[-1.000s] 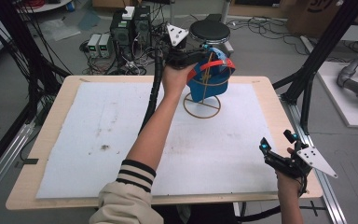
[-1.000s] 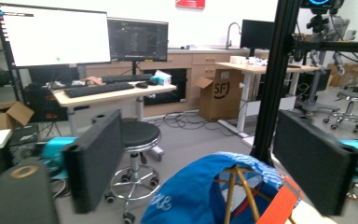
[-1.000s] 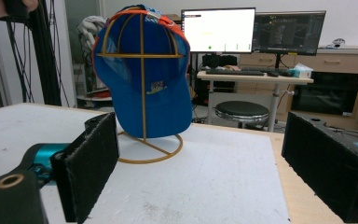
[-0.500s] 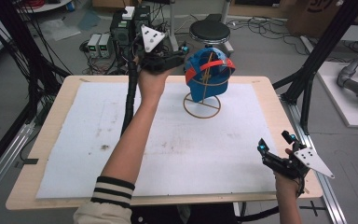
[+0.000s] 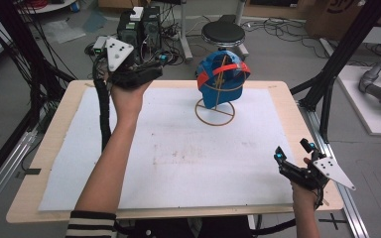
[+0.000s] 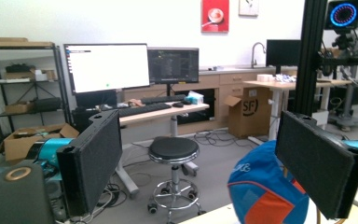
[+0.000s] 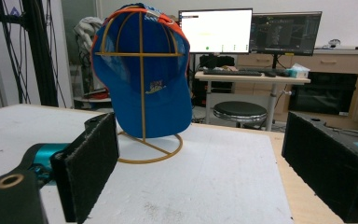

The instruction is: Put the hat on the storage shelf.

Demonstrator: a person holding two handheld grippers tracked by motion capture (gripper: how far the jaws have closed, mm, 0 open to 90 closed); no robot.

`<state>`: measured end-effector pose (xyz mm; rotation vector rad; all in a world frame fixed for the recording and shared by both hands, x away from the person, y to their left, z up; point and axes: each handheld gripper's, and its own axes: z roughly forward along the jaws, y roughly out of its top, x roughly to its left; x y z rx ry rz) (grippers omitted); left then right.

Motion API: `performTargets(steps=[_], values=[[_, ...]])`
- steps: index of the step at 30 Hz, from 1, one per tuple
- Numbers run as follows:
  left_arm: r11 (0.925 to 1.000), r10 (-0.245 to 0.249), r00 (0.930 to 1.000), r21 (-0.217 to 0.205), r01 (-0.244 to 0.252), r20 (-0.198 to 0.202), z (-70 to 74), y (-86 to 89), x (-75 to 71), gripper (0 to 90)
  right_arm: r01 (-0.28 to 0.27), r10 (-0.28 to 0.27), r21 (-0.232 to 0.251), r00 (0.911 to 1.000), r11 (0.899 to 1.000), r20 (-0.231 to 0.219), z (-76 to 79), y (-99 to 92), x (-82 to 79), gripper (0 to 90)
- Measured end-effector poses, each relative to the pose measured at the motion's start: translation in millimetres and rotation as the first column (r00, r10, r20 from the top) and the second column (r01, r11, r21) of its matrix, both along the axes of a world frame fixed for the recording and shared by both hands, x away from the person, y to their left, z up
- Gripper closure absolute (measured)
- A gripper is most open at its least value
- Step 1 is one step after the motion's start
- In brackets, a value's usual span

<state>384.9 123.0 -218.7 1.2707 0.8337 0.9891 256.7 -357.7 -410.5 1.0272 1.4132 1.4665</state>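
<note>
1. Change since the earlier frames: the left gripper point(image 5: 146, 74) was against the cap point(image 5: 222, 79) a second ago. It has since drawn away to the left along the table's far edge and now sits well apart from the cap, held above the far-left part of the table point(image 5: 49, 148).
2. The cap has stayed on the stand point(image 5: 215, 112). It is no longer touched by either gripper.
3. The right gripper point(image 5: 290, 158) has kept its place near the table's near-right corner, with little shift between frames.
4. Left gripper state: in the left gripper view its jaws are spread wide with nothing between them. The cap's point(image 6: 265, 191) blue and orange crown shows low and to the right, beyond the jaws.
5. Right gripper state: in the right gripper view its jaws are spread wide and hold nothing. The cap point(image 7: 142, 74) and stand point(image 7: 144, 149) lie ahead of it, well apart.
6. Cap location: on the gold wire stand, at the far centre of the table's white mat, right of the left gripper.
7. Cap orientation: it hangs upright over the stand's dome, crown at top. Its long axis runs roughly vertical, opening toward the person's side. Through the opening, the right gripper view shows the inner lining and the stand's wires.
8. Which way the brim points cannot be told.
</note>
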Motion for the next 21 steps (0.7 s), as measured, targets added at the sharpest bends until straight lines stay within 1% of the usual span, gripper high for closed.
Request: performTargets(steps=[2, 6, 10, 12, 16, 18, 21], values=[[1.0, 0.008, 0.9999, -0.005, -0.008, 0.006, -1.1, 7.4, -3.7, 15.1, 0.0, 0.0, 0.0, 1.0, 1.0, 0.002, 0.0, 0.4, 0.2, 10.8], [0.9992, 0.024, 0.9994, -0.033, -0.023, 0.027, -4.0, 22.5, -12.5, 15.1, -0.003, 0.003, -0.004, 1.0, 1.0, 0.004, 0.0, 2.3, 1.6, 10.8], [0.9983, 0.041, 0.9985, -0.042, -0.04, 0.035, -6.5, 32.6, -18.7, 15.1, -0.007, 0.007, 0.0, 1.0, 1.0, 0.004, 0.3, 4.3, 2.2, 10.8], [0.9976, 0.049, 0.9982, -0.051, -0.047, 0.035, -8.2, 38.3, -22.0, 15.1, -0.012, 0.012, -0.006, 0.9999, 1.0, 0.006, 0.6, 5.2, 2.7, 10.8], [0.9969, 0.067, 0.9967, -0.045, -0.065, 0.047, -12.4, 49.4, -29.9, 15.1, -0.02, 0.02, -0.009, 0.9997, 1.0, 0.01, 1.3, 7.9, 3.7, 10.8], [0.9951, 0.093, 0.9945, -0.04, -0.091, 0.05, -15.7, 57.6, -34.8, 15.1, -0.021, 0.021, -0.005, 0.9997, 1.0, 0.014, 1.7, 8.9, 4.2, 10.8], [0.9926, 0.113, 0.9924, -0.051, -0.11, 0.05, -20.8, 70.6, -41.9, 15.1, -0.022, 0.022, -0.004, 0.9997, 1.0, 0.012, 2.1, 10.1, 5.1, 10.8]])
